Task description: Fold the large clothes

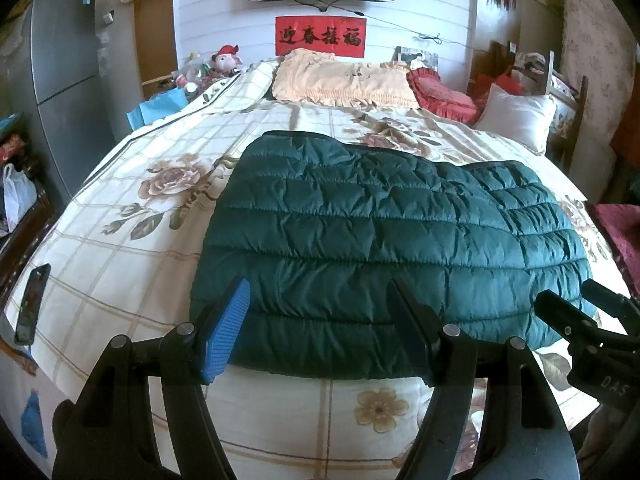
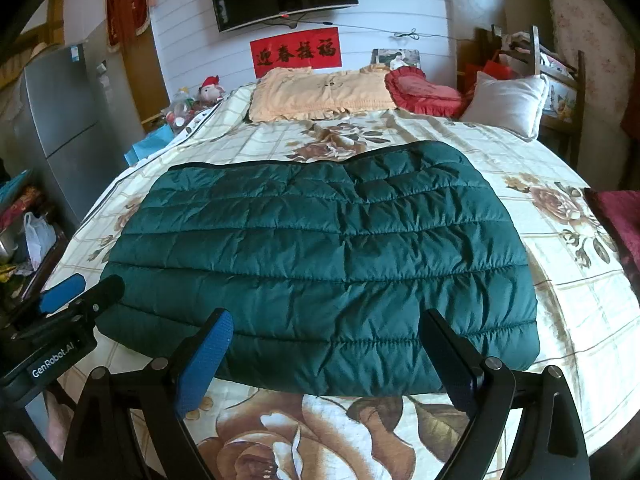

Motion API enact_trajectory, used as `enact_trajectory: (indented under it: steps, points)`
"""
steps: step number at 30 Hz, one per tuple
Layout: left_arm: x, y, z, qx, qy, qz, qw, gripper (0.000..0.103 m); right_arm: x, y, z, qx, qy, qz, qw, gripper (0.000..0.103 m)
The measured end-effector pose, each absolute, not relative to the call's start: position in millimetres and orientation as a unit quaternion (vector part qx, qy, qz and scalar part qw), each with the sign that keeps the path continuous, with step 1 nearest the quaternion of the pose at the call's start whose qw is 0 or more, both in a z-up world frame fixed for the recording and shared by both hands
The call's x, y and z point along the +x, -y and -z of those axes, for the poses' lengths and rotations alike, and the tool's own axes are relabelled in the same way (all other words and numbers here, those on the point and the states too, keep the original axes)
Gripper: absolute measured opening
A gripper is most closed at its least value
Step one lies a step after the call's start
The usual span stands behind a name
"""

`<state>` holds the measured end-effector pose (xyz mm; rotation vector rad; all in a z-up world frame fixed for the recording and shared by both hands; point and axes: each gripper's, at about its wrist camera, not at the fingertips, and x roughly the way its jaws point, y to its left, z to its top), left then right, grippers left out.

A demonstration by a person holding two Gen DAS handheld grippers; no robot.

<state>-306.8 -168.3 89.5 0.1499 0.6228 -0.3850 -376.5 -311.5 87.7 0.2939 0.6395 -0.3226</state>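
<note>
A dark green quilted puffer jacket lies folded into a wide rectangle on the floral bedspread; it also shows in the right wrist view. My left gripper is open and empty, hovering just above the jacket's near left edge. My right gripper is open and empty above the jacket's near edge, right of centre. The right gripper shows at the right edge of the left wrist view, and the left gripper shows at the left of the right wrist view. Neither gripper holds cloth.
A black phone lies on the bed's left edge. Pillows and a red cushion sit at the head, a white pillow at the right. A grey fridge stands left, a dark red cloth right.
</note>
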Motion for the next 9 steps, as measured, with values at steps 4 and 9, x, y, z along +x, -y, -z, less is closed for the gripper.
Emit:
enact_trajectory:
  steps: [4, 9]
  points:
    - [-307.1, 168.7, -87.7, 0.079, -0.298, 0.183, 0.934, 0.071, -375.8, 312.0, -86.8, 0.146, -0.315, 0.156, 0.925, 0.093]
    - [-303.9, 166.5, -88.3, 0.074, -0.301, 0.183, 0.933, 0.071, -374.7, 313.2, -84.4, 0.147, -0.318, 0.156, 0.924, 0.093]
